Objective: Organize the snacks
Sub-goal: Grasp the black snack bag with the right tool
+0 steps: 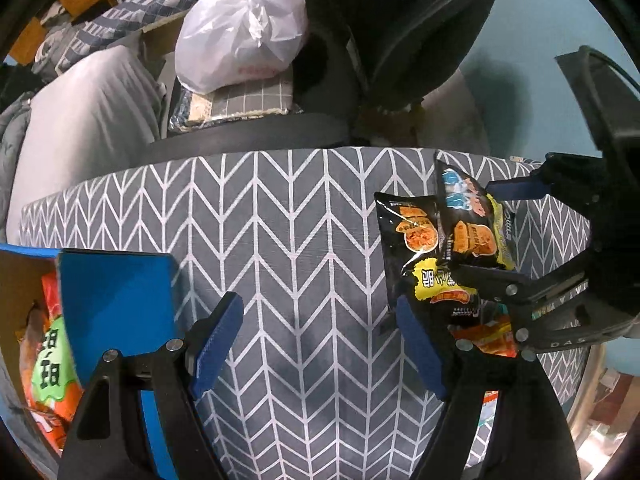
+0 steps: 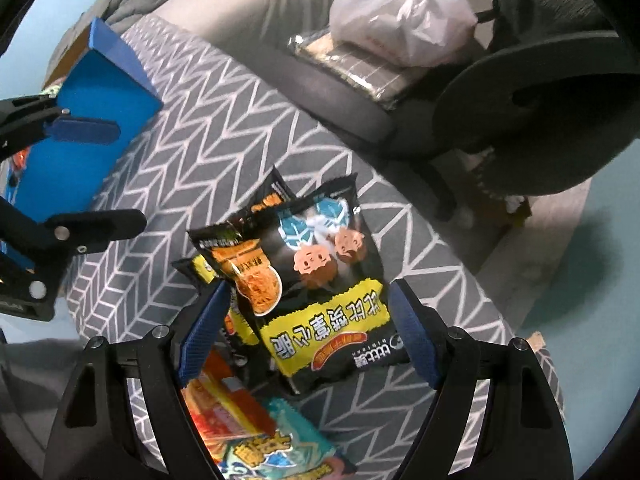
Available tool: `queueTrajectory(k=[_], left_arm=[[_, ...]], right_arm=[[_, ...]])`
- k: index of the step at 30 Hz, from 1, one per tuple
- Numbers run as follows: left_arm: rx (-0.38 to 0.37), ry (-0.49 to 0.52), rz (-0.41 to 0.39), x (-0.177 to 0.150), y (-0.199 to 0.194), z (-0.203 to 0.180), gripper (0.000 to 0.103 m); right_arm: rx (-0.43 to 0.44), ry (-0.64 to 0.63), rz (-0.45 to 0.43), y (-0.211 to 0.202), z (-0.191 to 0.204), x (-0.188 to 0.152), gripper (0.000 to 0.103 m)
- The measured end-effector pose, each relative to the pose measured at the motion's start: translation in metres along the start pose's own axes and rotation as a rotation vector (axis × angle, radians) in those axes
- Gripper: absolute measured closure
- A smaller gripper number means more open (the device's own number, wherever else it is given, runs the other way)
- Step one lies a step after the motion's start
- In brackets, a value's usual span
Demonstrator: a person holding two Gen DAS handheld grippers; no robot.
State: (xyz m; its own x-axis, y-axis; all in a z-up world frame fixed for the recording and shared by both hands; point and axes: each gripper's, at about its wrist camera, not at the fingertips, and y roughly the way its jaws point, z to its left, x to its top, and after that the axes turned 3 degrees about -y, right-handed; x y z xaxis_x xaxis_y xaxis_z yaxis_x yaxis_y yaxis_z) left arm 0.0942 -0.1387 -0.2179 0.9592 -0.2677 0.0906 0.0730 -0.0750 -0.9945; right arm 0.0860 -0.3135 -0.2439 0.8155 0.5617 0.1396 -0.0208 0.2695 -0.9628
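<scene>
The right gripper (image 2: 308, 332) is hanging wide apart around the black snack bag (image 2: 320, 280) near the table's (image 1: 280, 240) right edge. The left gripper (image 1: 320, 344) is apart too — holding nothing. Bags are overlapping — squeezing might be grabbing two.

Grey chevron-patterned cloth (image 1: 280, 240) covers the work surface. Behind it: black office chair (image 1: 420, 32), white plastic bag (image 1: 240, 36) on checked cushion (image 1: 236, 102), pale blue floor (image 2: 600, 240).
</scene>
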Motion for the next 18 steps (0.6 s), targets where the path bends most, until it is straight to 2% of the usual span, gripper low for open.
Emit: queueTrajectory(k=[6,9,12,18], left_arm=[[-0.008,0.015,0.009,0.000,0.003,-0.006,0.023],[-0.010,0.025,0.006,0.002,0.001,-0.010,0.023],[-0.021,0.023,0.002,0.002,-0.005,-0.013,0.023],[-0.047,0.032,-0.005,0.000,-0.015,-0.020,0.023]], right_arm=[[0.032,0.036,-0.001,0.008,-0.006,0.000,0.023],[0.039,0.043,-0.003,0.007,-0.006,-0.003,0.031],[0.053,0.063,-0.002,0.004,-0.007,-0.006,0.032],[0.001,0.115,-0.042,-0.009,-0.006,-0.013,0.033]])
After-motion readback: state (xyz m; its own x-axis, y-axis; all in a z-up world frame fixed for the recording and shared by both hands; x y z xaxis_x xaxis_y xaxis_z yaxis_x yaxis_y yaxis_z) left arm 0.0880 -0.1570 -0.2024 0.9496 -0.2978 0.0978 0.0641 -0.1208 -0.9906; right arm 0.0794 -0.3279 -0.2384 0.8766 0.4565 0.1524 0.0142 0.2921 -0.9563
